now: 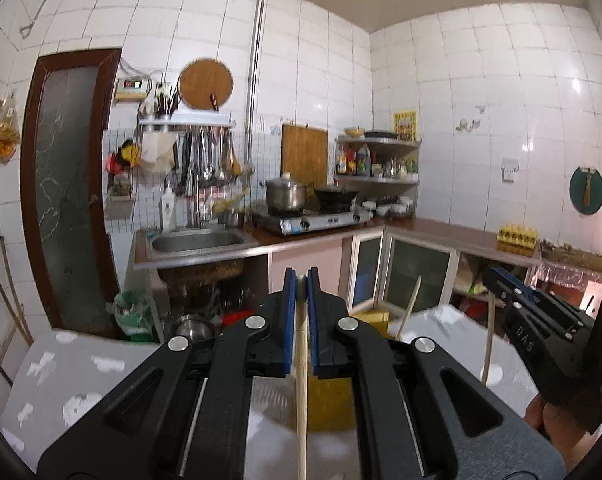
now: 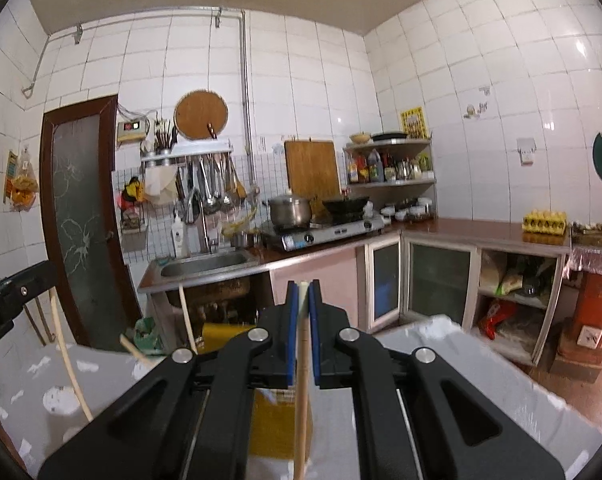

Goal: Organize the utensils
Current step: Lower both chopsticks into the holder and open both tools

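In the left wrist view my left gripper (image 1: 301, 276) is shut on a pale wooden chopstick (image 1: 301, 380) that hangs down between the blue pads. Off to the right, my right gripper (image 1: 495, 280) grips a second chopstick (image 1: 489, 344). The right wrist view shows my right gripper (image 2: 303, 286) shut on that chopstick (image 2: 301, 408). My left gripper (image 2: 41, 274) is at the left edge with its chopstick (image 2: 67, 356) below it. A yellow container (image 1: 333, 404) (image 2: 277, 428) sits under both grippers. More sticks (image 1: 408, 308) (image 2: 187, 316) lean up from around it.
The yellow container rests on a grey cloth with white patches (image 1: 73, 376) (image 2: 481, 364). Beyond it are a sink (image 1: 199, 242), a gas stove with a pot and a wok (image 1: 313, 216), corner shelves with bottles (image 1: 377, 160), a counter with an egg tray (image 1: 517, 236) and a brown door (image 1: 69, 184).
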Demonstrator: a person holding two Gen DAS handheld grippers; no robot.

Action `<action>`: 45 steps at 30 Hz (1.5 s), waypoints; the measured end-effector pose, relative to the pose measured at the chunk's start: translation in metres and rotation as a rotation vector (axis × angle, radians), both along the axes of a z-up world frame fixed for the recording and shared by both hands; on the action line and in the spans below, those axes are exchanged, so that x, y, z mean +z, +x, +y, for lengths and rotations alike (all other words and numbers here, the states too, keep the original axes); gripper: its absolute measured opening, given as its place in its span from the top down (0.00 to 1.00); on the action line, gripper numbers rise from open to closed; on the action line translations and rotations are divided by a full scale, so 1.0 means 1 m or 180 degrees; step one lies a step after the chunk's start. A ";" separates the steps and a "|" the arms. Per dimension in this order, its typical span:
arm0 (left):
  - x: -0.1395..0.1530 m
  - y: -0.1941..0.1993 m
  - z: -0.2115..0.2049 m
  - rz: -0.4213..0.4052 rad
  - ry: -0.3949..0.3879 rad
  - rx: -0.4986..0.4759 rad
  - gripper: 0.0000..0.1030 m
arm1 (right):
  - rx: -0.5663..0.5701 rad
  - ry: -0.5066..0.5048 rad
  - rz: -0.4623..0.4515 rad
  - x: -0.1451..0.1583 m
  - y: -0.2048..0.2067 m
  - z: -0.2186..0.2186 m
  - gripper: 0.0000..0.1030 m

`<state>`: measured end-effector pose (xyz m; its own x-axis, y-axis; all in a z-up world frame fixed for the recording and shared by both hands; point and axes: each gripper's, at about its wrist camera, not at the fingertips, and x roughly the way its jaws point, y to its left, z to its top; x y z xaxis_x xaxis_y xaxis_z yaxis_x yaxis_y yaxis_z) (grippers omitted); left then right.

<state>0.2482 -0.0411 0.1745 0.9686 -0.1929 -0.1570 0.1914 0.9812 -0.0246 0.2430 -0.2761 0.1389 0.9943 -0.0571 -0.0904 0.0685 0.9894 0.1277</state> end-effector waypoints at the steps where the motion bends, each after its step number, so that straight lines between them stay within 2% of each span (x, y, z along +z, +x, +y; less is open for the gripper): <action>1: 0.006 0.003 -0.002 -0.0060 -0.0009 -0.0009 0.96 | -0.0004 0.0014 -0.0036 0.006 0.004 -0.001 0.94; 7: 0.032 0.023 -0.014 -0.0353 -0.0124 -0.0013 0.96 | -0.0060 0.0027 -0.0255 0.029 0.027 -0.002 0.94; 15: 0.035 0.062 -0.030 -0.0478 -0.0190 -0.0018 0.96 | -0.0149 0.0133 -0.0513 0.047 0.063 -0.005 0.94; 18: 0.029 0.075 -0.036 -0.0517 -0.0139 -0.0004 0.96 | -0.0162 0.0212 -0.0556 0.048 0.079 -0.006 0.94; 27: -0.008 0.112 -0.037 -0.0356 -0.0149 0.0080 0.96 | -0.0161 0.0152 -0.0522 0.019 0.110 -0.001 0.94; 35: -0.047 0.132 -0.024 -0.0040 -0.0146 0.0078 0.96 | -0.0074 -0.0068 -0.0270 -0.026 0.119 0.004 0.94; 38: -0.052 0.131 -0.023 0.0010 -0.0070 0.0093 0.94 | -0.0032 -0.0088 -0.0112 -0.034 0.117 0.003 0.93; 39: -0.051 0.132 -0.022 0.0044 -0.0069 0.0086 0.91 | -0.0023 -0.0088 -0.0014 -0.035 0.115 0.001 0.92; 40: -0.049 0.131 -0.021 0.0103 -0.0074 0.0068 0.78 | -0.0019 -0.0094 0.0056 -0.034 0.113 -0.001 0.87; 41: -0.045 0.128 -0.018 0.0143 -0.0106 0.0074 0.58 | -0.0038 -0.0105 0.0096 -0.034 0.110 -0.003 0.66; 42: -0.041 0.125 -0.015 0.0148 -0.0126 0.0112 0.47 | -0.0076 -0.0120 0.0098 -0.033 0.105 -0.005 0.38; 43: -0.036 0.118 -0.011 0.0147 -0.0133 0.0159 0.28 | -0.0128 -0.0159 0.0106 -0.032 0.098 -0.008 0.33; 44: -0.034 0.113 -0.008 0.0131 -0.0139 0.0169 0.21 | -0.0147 -0.0201 0.0144 -0.030 0.092 -0.010 0.32; 45: -0.030 0.106 -0.004 0.0131 -0.0130 0.0191 0.19 | -0.0154 -0.0219 0.0188 -0.029 0.090 -0.012 0.32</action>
